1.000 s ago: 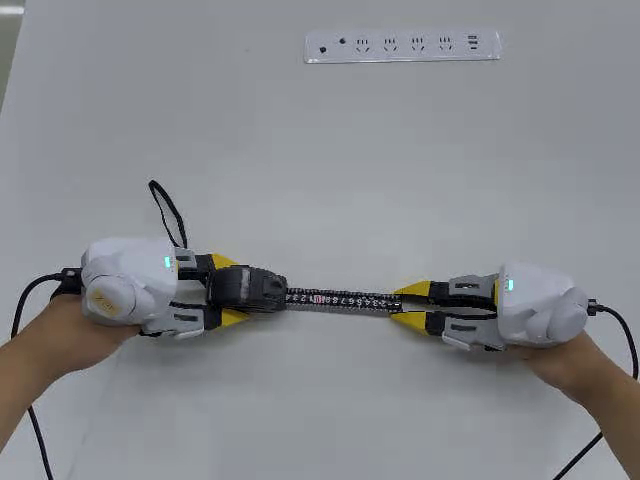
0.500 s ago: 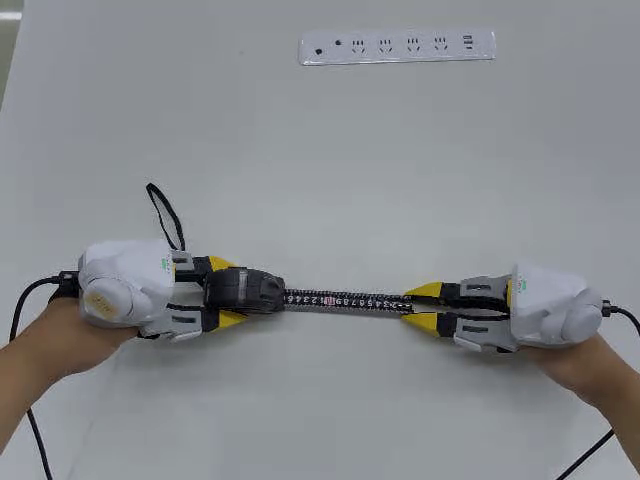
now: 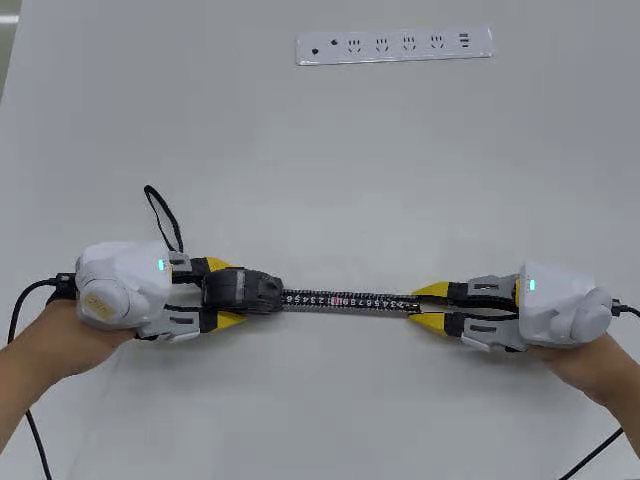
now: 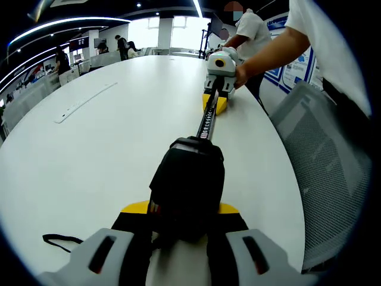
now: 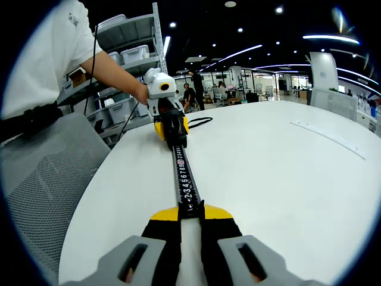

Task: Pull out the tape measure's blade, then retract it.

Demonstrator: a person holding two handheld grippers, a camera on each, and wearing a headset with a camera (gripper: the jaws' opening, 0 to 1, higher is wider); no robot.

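A black tape measure (image 3: 245,290) lies on the white table, and my left gripper (image 3: 222,292) is shut on its case (image 4: 187,185). Its dark numbered blade (image 3: 345,300) runs right from the case, just above the table. My right gripper (image 3: 432,306) is shut on the blade's end, which sits pinched between the yellow tips (image 5: 189,212). From the right gripper view the blade (image 5: 183,179) stretches away to the case (image 5: 174,130) and the left gripper behind it. The tape measure's black wrist strap (image 3: 165,215) loops behind the left gripper.
A white power strip (image 3: 394,45) lies at the far edge of the table (image 3: 330,160). Cables trail from both grippers off the near corners. A grey mesh chair (image 4: 333,179) stands by the table's edge.
My right gripper has moved to the right with the blade's end, so more blade shows between the grippers. The left gripper and the case have held their place.
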